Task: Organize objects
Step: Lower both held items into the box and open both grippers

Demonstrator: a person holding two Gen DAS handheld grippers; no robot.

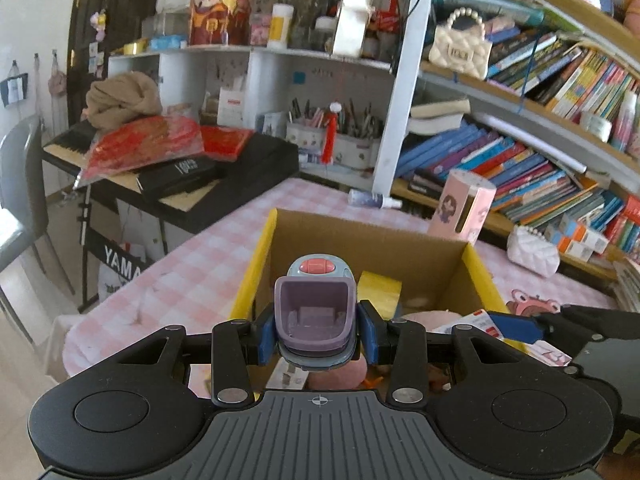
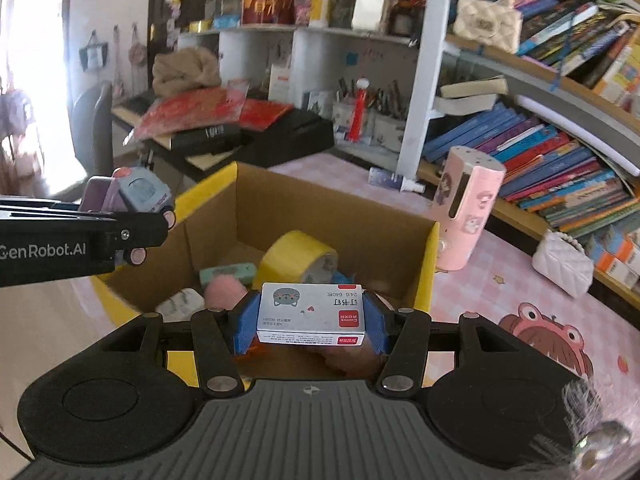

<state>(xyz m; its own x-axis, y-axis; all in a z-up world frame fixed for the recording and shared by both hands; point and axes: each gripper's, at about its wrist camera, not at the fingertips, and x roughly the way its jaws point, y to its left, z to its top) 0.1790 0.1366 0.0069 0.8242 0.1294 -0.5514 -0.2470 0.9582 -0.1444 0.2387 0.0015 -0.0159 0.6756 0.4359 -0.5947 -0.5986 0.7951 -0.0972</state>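
Observation:
My left gripper (image 1: 317, 330) is shut on a small purple and grey toy car (image 1: 316, 312) with a red button on top, held over the near edge of an open cardboard box (image 1: 360, 236) with yellow flaps. In the right wrist view that toy car (image 2: 136, 196) hangs at the box's left rim (image 2: 212, 188), clamped by the left gripper (image 2: 132, 220). My right gripper (image 2: 310, 316) is shut on a white staples box (image 2: 310, 314) with a grey cat print, above the box's near side. Inside lie a yellow tape roll (image 2: 298, 258), a mint case (image 2: 228, 274) and pink plush (image 2: 224, 290).
The box stands on a pink checked tablecloth (image 1: 192, 256). A pink cylinder (image 2: 466, 212) and a white quilted purse (image 2: 562, 264) stand right of it, before bookshelves (image 2: 560, 168). A small spray bottle (image 1: 374, 199) lies behind. A black keyboard (image 1: 224, 172) with red bags sits far left.

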